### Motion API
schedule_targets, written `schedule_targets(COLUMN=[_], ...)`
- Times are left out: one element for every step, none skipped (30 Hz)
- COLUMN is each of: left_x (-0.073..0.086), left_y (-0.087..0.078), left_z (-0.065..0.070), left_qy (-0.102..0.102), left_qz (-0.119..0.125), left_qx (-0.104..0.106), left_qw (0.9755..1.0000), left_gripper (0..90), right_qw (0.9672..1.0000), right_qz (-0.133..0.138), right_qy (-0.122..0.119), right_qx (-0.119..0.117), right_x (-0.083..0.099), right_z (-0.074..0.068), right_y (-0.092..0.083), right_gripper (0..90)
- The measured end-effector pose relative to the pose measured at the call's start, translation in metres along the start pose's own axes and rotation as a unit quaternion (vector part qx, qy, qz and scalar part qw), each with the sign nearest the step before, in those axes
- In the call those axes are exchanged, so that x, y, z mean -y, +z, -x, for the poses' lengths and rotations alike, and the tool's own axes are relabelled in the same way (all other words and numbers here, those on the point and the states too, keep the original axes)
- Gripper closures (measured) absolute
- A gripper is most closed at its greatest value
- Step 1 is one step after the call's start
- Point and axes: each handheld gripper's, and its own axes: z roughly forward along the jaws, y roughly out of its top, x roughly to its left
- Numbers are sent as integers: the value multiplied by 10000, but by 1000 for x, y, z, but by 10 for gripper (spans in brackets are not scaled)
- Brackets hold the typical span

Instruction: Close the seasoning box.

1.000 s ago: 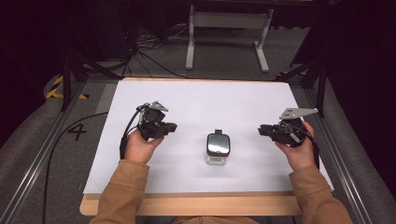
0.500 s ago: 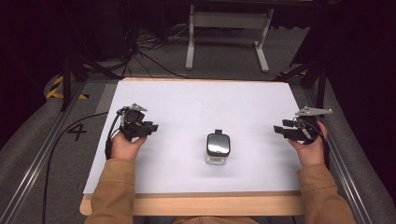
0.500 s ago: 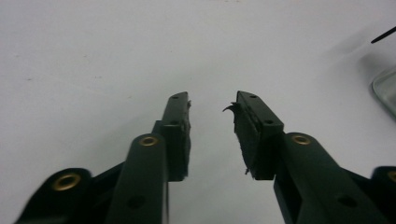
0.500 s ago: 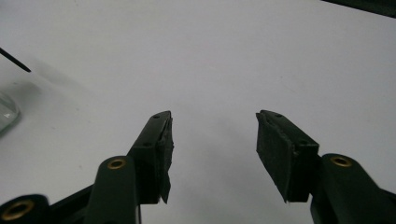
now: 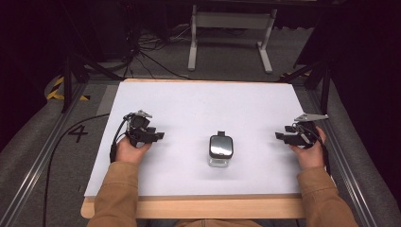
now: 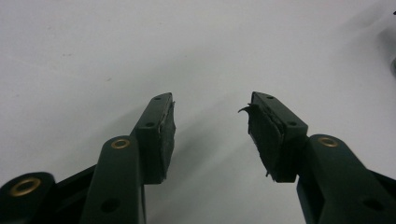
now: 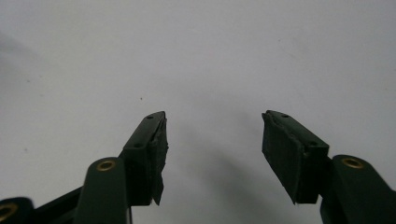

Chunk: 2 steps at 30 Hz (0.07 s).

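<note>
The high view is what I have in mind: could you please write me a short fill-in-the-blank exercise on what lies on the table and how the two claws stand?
1. The smartwatch lies on the white table ____ the two claws.
2. The left claw has its jaws ____, with nothing between them.
3. The right claw points toward the ____.
4. The person's sleeves are ____ in colour.

Missing words: between; open; smartwatch; tan

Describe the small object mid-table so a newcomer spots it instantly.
On the white table top, look near the front edge, midway between the left gripper and the right gripper. There lies a smartwatch: a dark, glossy rounded-square face with short strap stubs, the only loose item there.
</note>
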Motion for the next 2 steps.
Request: schedule_targets(left_x=[0, -1], left_y=[0, -1], left_z=[0, 1], left_qy=[0, -23], left_qz=[0, 34], left_qx=[0, 28], left_qw=[10000, 10000], left_gripper=[494, 494], right_qw=[10000, 9999], right_qz=[0, 76], right_qy=[0, -29], right_qx=[0, -63], right_x=[0, -1], right_z=[0, -2], right_y=[0, 0], right_gripper=[397, 388])
